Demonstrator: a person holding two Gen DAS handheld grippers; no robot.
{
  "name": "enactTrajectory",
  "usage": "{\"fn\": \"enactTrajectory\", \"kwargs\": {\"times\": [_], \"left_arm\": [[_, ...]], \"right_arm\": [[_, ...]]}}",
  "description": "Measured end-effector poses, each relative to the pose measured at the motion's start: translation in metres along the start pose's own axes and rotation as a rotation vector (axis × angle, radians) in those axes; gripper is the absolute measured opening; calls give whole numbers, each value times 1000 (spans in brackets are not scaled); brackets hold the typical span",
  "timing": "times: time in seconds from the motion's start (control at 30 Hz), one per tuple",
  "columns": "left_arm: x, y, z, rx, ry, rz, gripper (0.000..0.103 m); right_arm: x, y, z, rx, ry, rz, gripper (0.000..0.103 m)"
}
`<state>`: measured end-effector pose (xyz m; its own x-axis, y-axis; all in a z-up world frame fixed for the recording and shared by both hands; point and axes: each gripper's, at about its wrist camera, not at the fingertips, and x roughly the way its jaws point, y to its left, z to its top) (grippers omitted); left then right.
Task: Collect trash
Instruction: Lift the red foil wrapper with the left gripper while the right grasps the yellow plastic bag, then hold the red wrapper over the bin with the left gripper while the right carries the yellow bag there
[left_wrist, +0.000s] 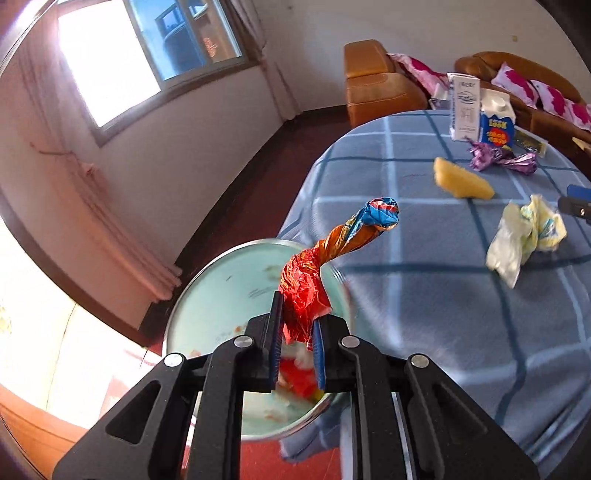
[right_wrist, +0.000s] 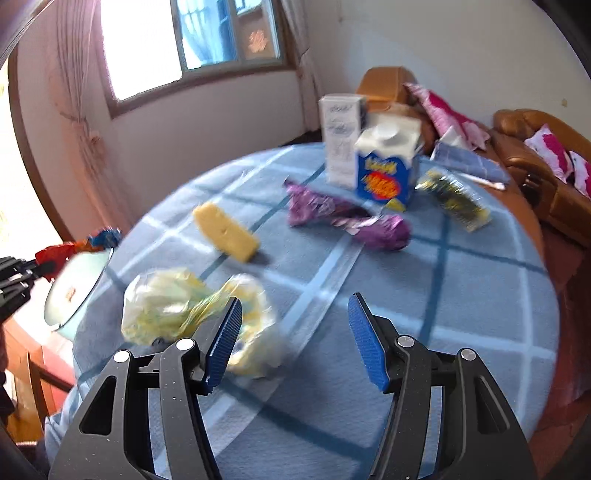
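My left gripper (left_wrist: 297, 325) is shut on a twisted red, orange and blue foil wrapper (left_wrist: 332, 251), held above a round pale green bin (left_wrist: 221, 295) beside the table's left edge. In the right wrist view the same wrapper (right_wrist: 74, 245) and bin (right_wrist: 74, 291) show at far left. My right gripper (right_wrist: 293, 332) stands open over the blue checked tablecloth (right_wrist: 443, 295), nothing between its fingers. A crumpled yellow-white bag (right_wrist: 184, 310) lies just left of its left finger. A yellow sponge piece (right_wrist: 226, 230) and a purple wrapper (right_wrist: 347, 218) lie farther back.
A white carton (right_wrist: 340, 138), a blue-and-white carton (right_wrist: 388, 166) and a clear yellow-print packet (right_wrist: 454, 201) stand at the table's far side. Brown sofas (left_wrist: 380, 85) with pink cushions lie behind. A window (left_wrist: 147, 48) and curtain are at left. Wooden furniture (right_wrist: 26, 362) sits at the table's left.
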<state>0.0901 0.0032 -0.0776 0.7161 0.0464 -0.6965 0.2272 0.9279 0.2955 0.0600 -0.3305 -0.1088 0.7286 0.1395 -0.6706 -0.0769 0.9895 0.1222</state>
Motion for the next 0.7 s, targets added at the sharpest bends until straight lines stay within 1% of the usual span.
{"fn": "enactTrajectory", "kwargs": {"times": [0.07,0.1,0.13,0.17,0.2,0.23,0.3,0.33,0.4,0.5,0.6,0.7], "left_arm": [[0,5,-6,-4,8,7,14],[0,7,-10,-4,15,7,14],[1,8,-12,-5,19,4,14],[2,9,-15,-9,25,-1,14],[3,10,-17,-13,30,-8,14],[3,11,-19,-14,34,-11,14],[2,15,-22,-16,34,-7,14],[2,17,-23,-18,35,-3,14],[1,22,-26,-23,37,9,14],[-1,33,-30,-32,43,38,14],[0,47,-36,-47,61,87,14],[2,60,-40,-50,81,129,14]], "right_arm": [[14,5,-5,-2,66,20,60],[22,6,-8,10,95,44,57],[26,6,-9,19,117,69,50],[27,6,-8,28,119,88,40],[27,6,-8,32,120,94,36],[27,6,-7,31,125,102,34],[27,8,-8,22,124,111,25],[26,10,-8,14,123,111,23],[23,14,-8,-7,111,103,19],[14,18,-5,-23,66,99,16],[4,23,5,-28,19,110,16],[3,33,17,-50,-1,115,16]]}}
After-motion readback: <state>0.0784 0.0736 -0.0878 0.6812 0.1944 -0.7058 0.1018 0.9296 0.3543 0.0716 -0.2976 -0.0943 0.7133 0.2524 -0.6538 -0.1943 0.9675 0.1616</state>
